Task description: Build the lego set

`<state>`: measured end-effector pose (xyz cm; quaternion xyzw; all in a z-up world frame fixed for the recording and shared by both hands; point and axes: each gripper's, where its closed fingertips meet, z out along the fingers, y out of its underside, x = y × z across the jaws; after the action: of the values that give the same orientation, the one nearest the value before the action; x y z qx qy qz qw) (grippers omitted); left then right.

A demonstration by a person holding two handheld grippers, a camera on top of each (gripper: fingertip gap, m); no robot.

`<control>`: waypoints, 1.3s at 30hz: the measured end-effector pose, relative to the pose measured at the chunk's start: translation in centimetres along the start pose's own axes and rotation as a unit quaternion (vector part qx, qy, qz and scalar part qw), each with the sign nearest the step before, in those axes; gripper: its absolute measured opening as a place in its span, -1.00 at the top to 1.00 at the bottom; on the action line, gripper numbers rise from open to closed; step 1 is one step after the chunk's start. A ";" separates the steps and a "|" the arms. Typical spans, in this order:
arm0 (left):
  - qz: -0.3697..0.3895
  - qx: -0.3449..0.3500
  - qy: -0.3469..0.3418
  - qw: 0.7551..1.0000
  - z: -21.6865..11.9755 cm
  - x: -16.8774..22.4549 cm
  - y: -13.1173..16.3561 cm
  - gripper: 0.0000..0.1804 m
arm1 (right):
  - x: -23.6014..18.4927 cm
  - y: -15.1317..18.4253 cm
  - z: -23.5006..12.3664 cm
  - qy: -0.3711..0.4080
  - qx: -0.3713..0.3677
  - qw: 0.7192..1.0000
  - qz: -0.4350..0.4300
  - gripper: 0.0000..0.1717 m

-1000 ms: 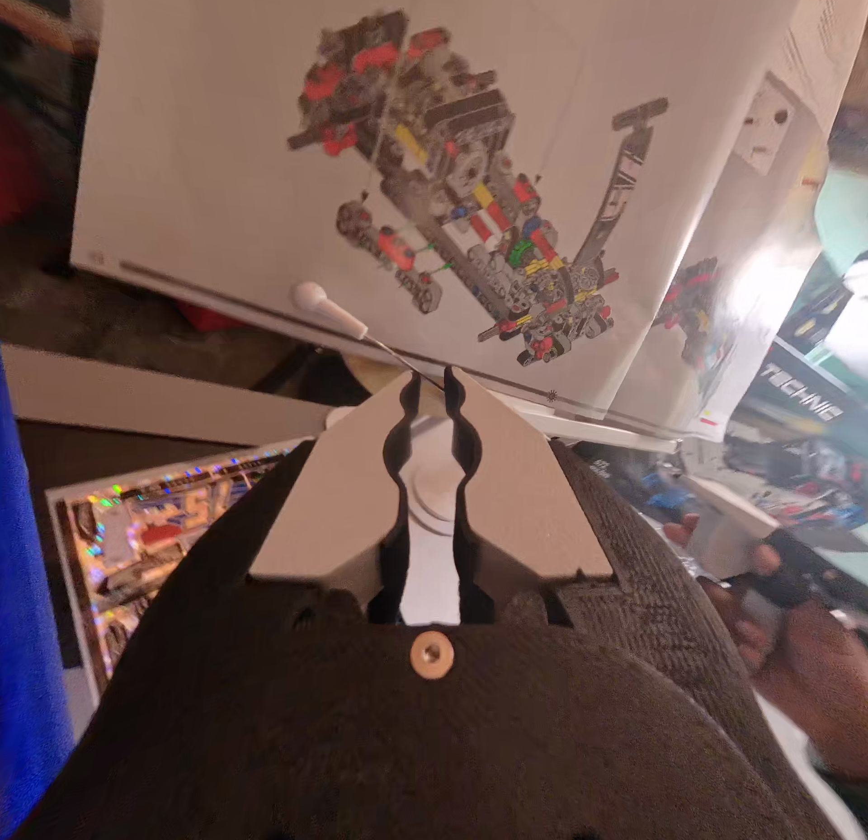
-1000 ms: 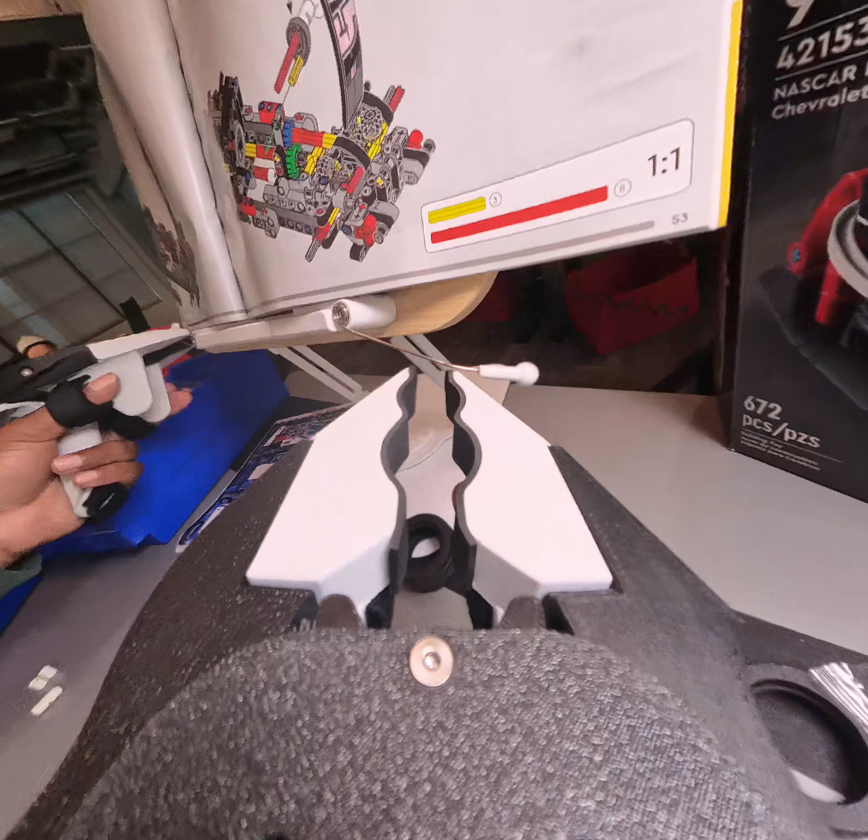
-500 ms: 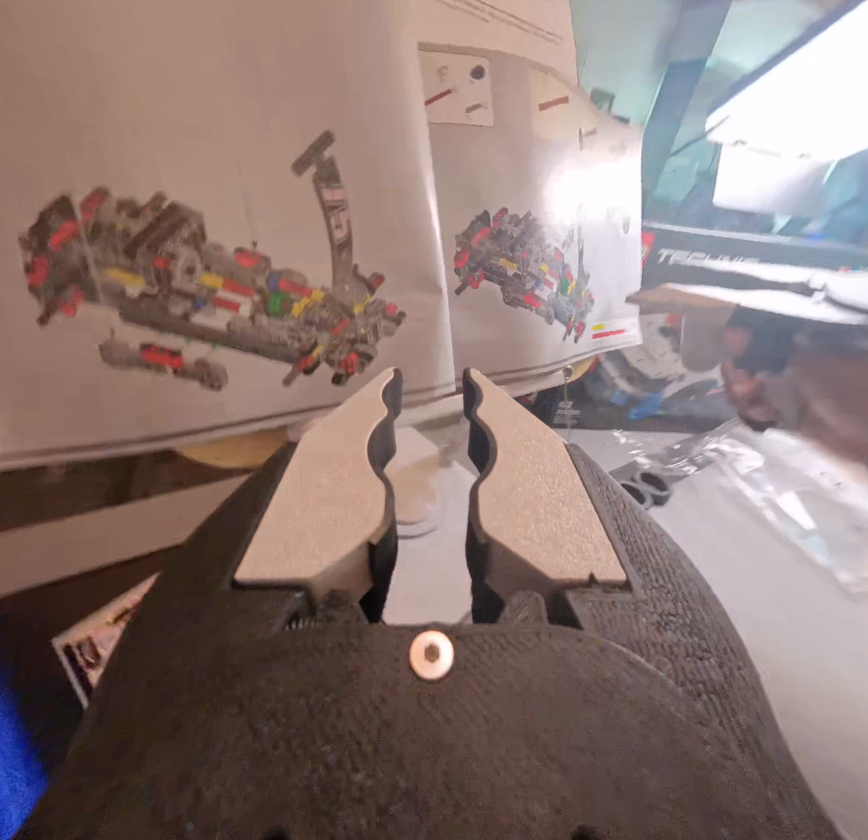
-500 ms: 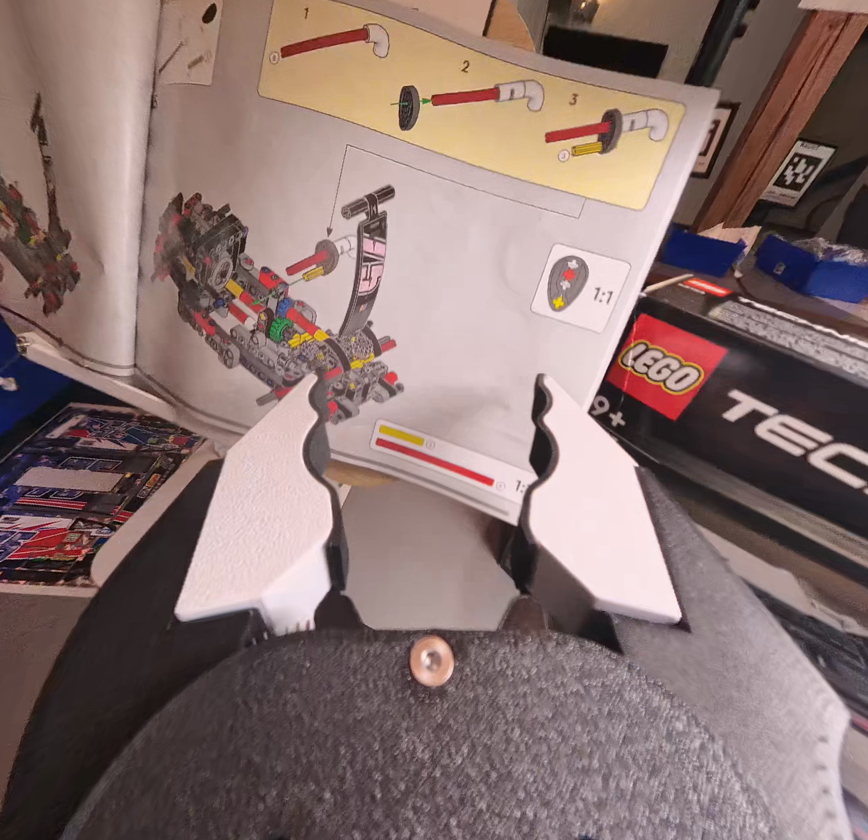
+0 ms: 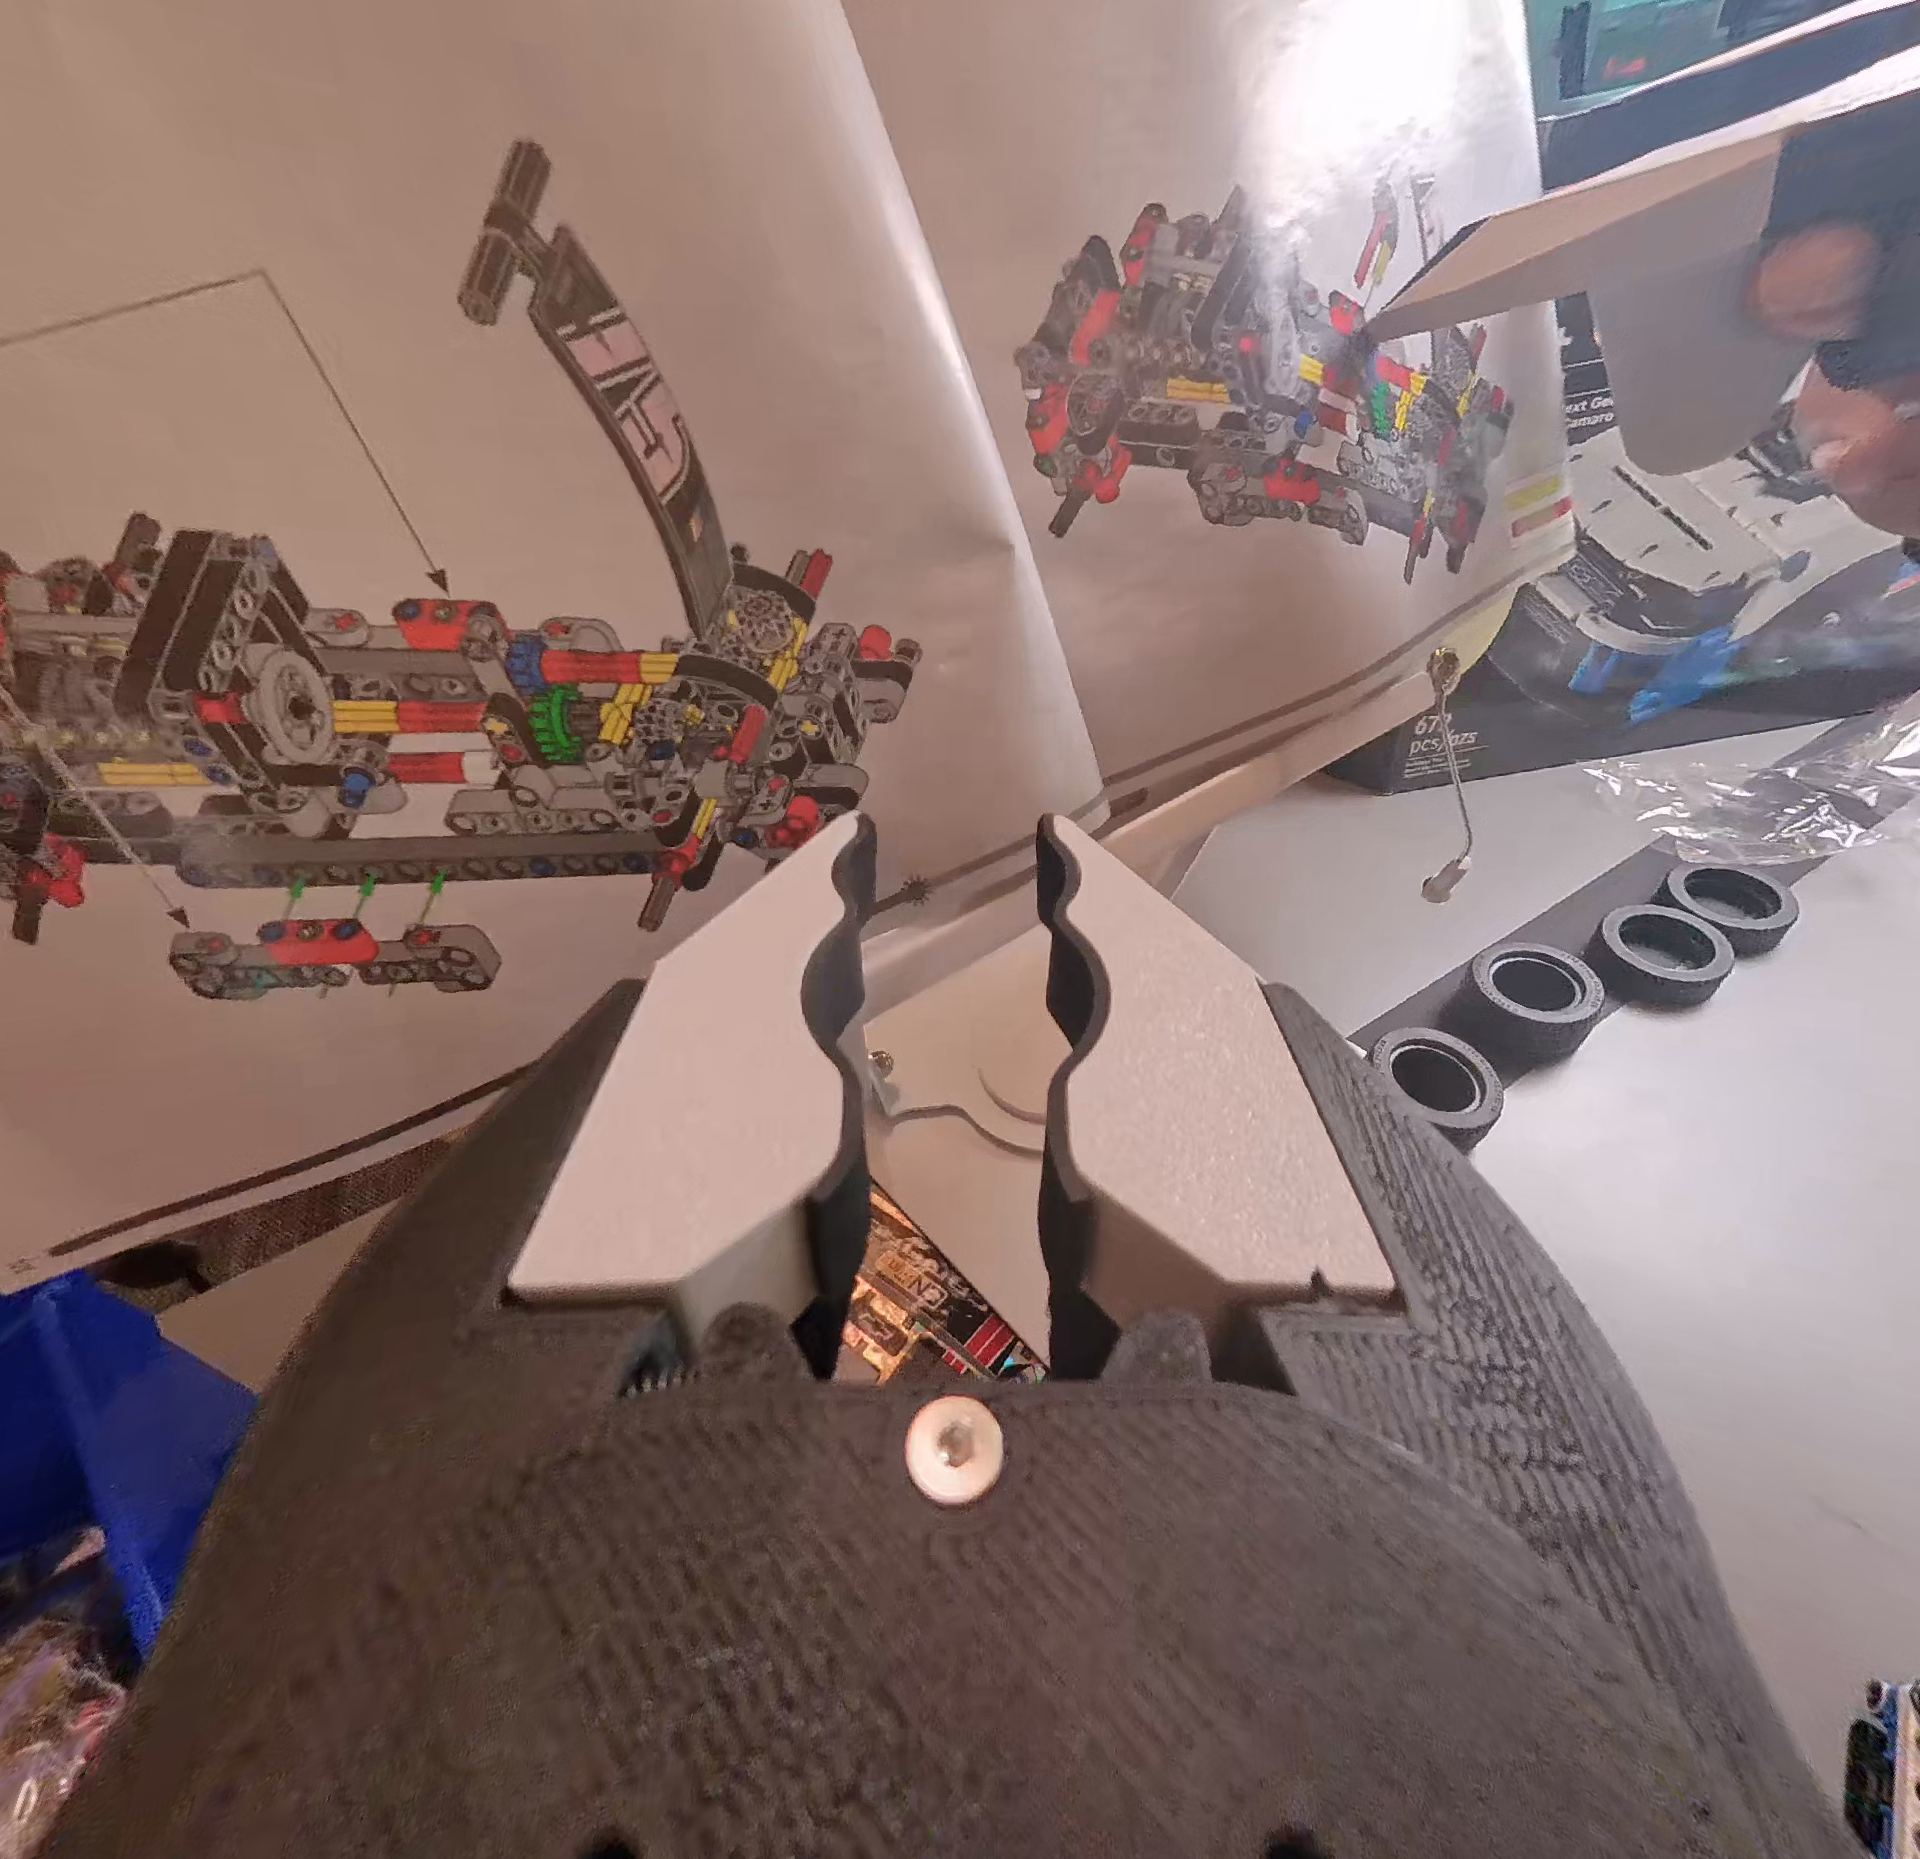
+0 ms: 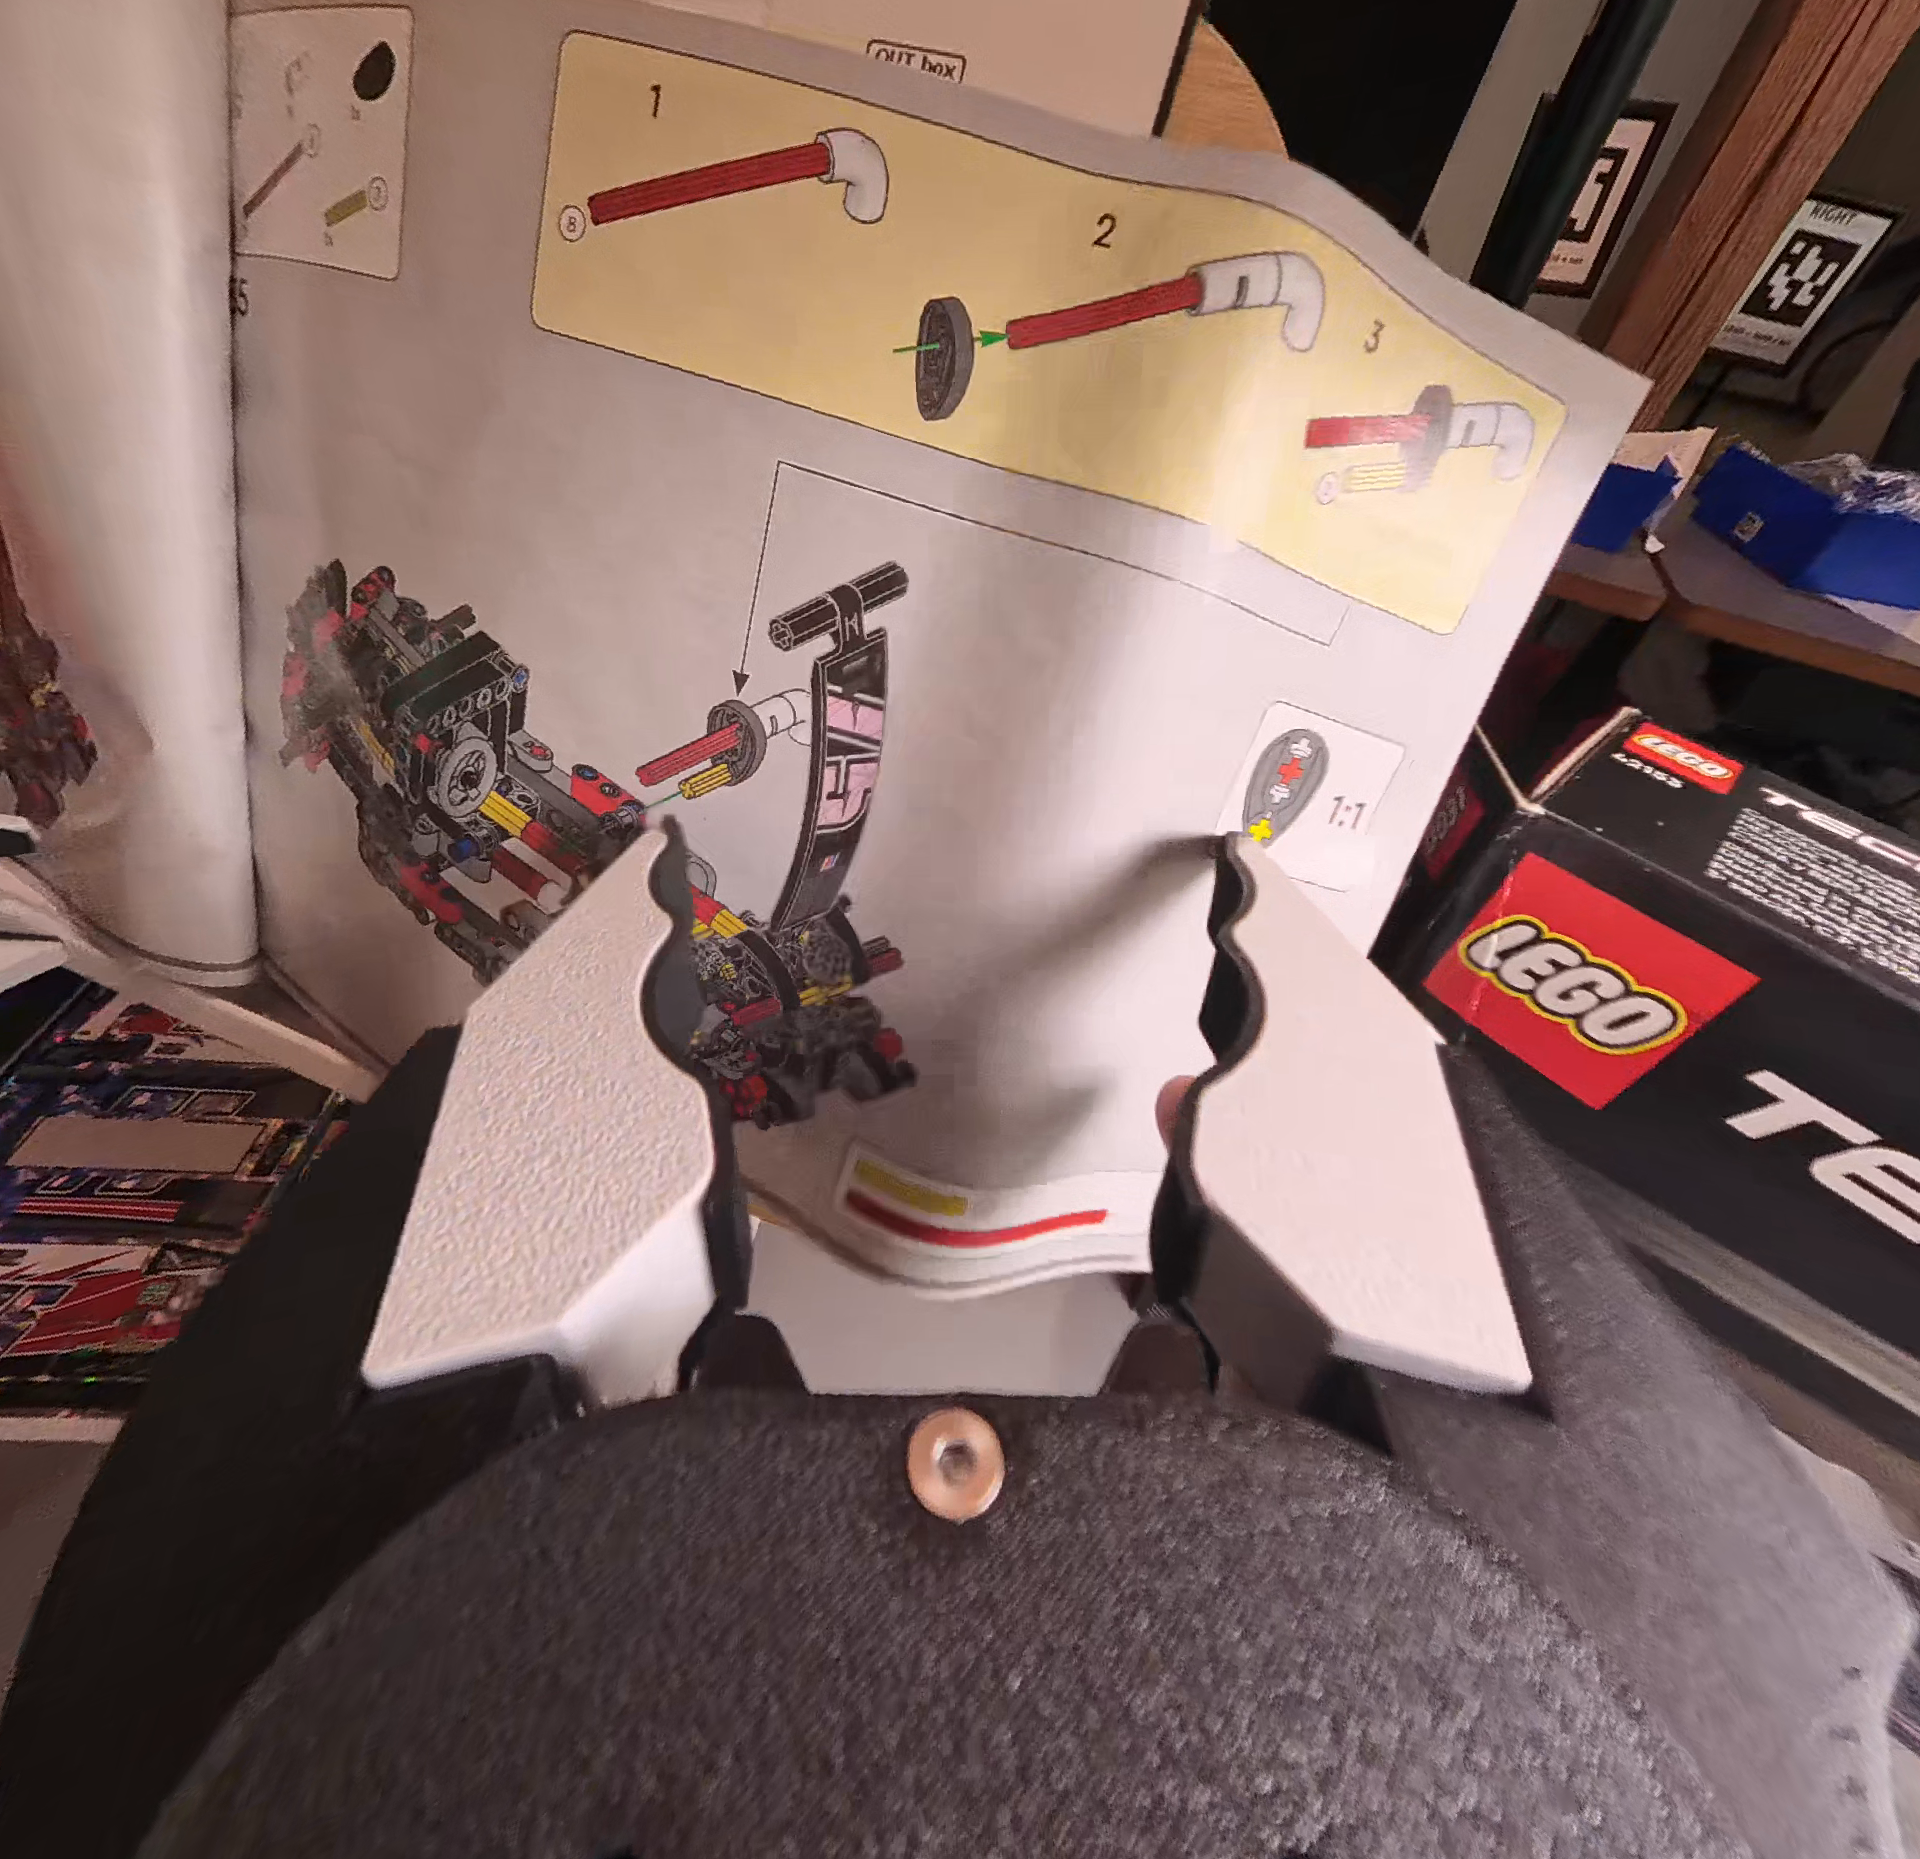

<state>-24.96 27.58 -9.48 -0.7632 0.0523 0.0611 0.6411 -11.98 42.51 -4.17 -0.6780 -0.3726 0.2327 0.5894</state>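
Note:
An open building-instruction booklet [image 5: 520, 355] stands on a white stand, its pages printed with a model in red, yellow and grey. My left gripper [image 5: 951, 833] is open with nothing between the pads, close to the booklet's lower edge near the spine. My right gripper [image 6: 948, 841] is wide open against the lower part of the right page [image 6: 1039, 583], which bulges between its fingers. Its fingertips [image 6: 1231, 853] reach the paper. It also shows in the left wrist view [image 5: 1558, 240], its tip on that page, with a hand behind it.
Several black tyres [image 5: 1538, 988] lie in a row on the grey table, right of the stand. A wire page holder [image 5: 1455, 770] hangs down from the stand's right end. A black toy box [image 6: 1662, 978] stands right of the booklet. Clear plastic bag [image 5: 1766, 781], blue bin [image 5: 94, 1446], sticker sheet [image 6: 125, 1186].
A second ago both grippers were nearly shut at the stand's wire page holders. Both have opened, the right one wide. The right rose to the right page; the left turned toward the booklet's middle.

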 end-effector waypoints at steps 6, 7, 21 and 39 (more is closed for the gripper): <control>0.006 0.008 0.014 1.000 -0.8 1.0 -0.3 0.67 | -0.8 0.0 -1.5 -0.001 0.016 0.999 -0.047 0.44; 0.007 0.009 0.017 1.000 -1.0 1.1 -0.4 0.67 | -1.0 -0.1 -1.8 -0.002 0.018 0.998 -0.054 0.52; -0.168 0.101 0.234 0.952 -4.2 6.7 -9.3 0.36 | -16.4 -0.5 -6.3 -0.197 0.098 0.947 -0.234 0.67; -0.290 0.135 0.263 0.910 -9.3 -4.1 -7.9 0.79 | -18.3 0.4 -3.3 -0.256 0.046 0.942 -0.214 0.54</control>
<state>-27.53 19.76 0.41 -0.6390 0.0034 -0.3385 0.6907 -20.59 26.16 -6.17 -0.4720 -0.6361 0.2835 0.5406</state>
